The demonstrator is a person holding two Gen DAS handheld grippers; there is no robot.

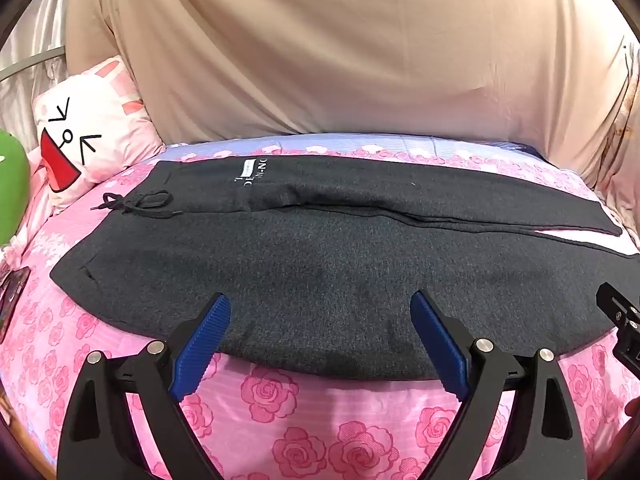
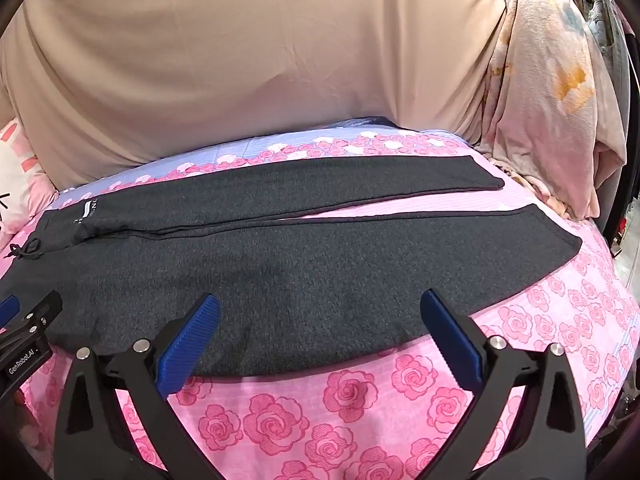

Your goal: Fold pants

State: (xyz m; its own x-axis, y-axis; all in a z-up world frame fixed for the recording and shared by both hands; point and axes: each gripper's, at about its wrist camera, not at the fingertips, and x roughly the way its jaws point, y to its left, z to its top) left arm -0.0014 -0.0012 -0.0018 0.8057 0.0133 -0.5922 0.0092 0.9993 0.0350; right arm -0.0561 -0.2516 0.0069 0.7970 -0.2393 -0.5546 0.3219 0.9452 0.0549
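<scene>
Dark grey sweatpants (image 1: pixel 320 264) lie flat across a bed, waistband with a black drawstring (image 1: pixel 136 202) to the left, both legs running right. They also show in the right wrist view (image 2: pixel 304 280), the leg ends (image 2: pixel 552 240) apart at the right. My left gripper (image 1: pixel 320 312) is open and empty, hovering over the near edge of the near leg. My right gripper (image 2: pixel 320 308) is open and empty over the same near edge, further right. The left gripper's body (image 2: pixel 28 328) shows at the left of the right wrist view.
The bed has a pink rose-print sheet (image 1: pixel 280 420). A white cartoon-face pillow (image 1: pixel 84 136) and a green object (image 1: pixel 12 188) sit at the left. A beige cover (image 1: pixel 320 48) rises behind the bed. A pale blanket (image 2: pixel 552 100) hangs at the right.
</scene>
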